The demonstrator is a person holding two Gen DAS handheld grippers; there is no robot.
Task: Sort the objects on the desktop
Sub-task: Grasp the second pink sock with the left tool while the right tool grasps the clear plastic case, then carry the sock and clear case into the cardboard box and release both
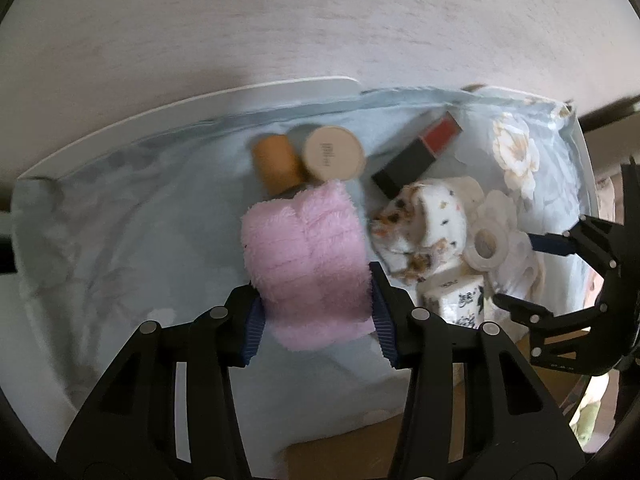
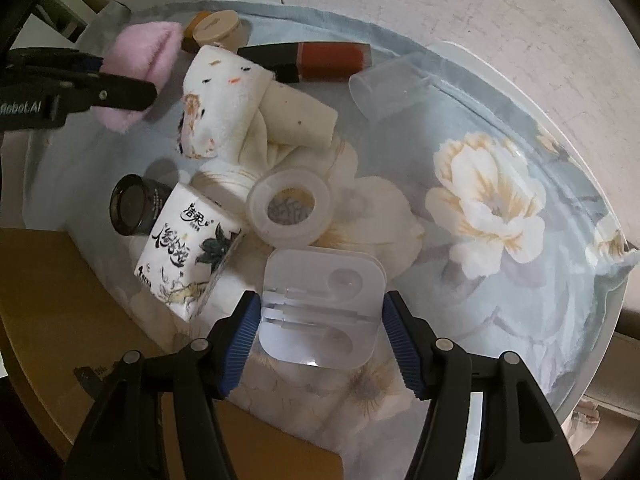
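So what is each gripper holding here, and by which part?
Left gripper clamps the pink cloth by its near sides. Right gripper brackets the clear plastic case; contact unclear.

Black tongs — ribbed blue pads, silver screws.

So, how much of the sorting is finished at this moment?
Nothing looks sorted yet: the items lie mixed on the floral cloth. In hand: the left hand-held gripper clamps the pink towel; the right hand-held gripper straddles the clear plastic case, not clearly gripping. Left: tissue pack, lipstick, tape roll, white towel, jars.
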